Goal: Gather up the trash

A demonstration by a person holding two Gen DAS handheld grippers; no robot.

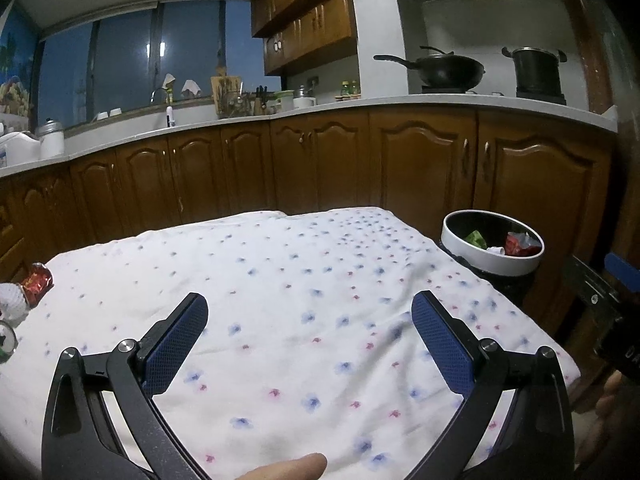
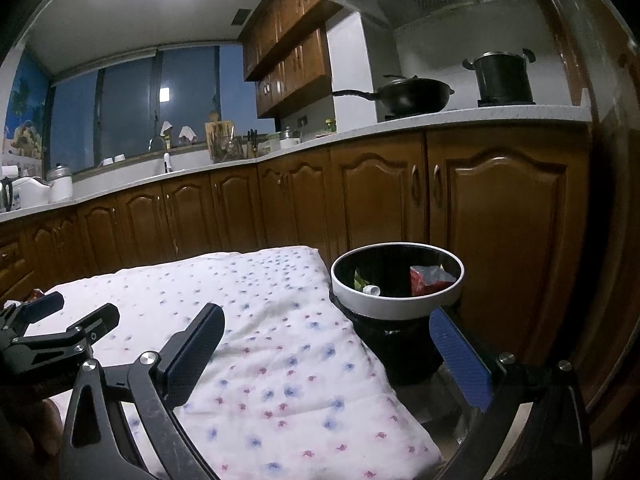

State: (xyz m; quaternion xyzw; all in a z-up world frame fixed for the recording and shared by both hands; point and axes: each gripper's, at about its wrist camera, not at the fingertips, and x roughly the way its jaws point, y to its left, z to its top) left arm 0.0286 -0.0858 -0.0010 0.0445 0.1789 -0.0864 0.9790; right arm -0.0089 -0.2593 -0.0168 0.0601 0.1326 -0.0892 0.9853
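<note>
Trash [image 1: 16,300] at left edge cut off, unidentifiable.

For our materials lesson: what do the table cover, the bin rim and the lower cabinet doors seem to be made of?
Table cover: soft matte fabric, judging by its wrinkles and printed flowers.
Bin rim: probably smooth white plastic with an even sheen.
Cabinet doors: glossy brown wood or wood-look veneer, with reflections on raised panels.

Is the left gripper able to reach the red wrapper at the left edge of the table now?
Probably yes: the left gripper is open and empty, and only bare tablecloth lies between it and the red wrapper.
</note>
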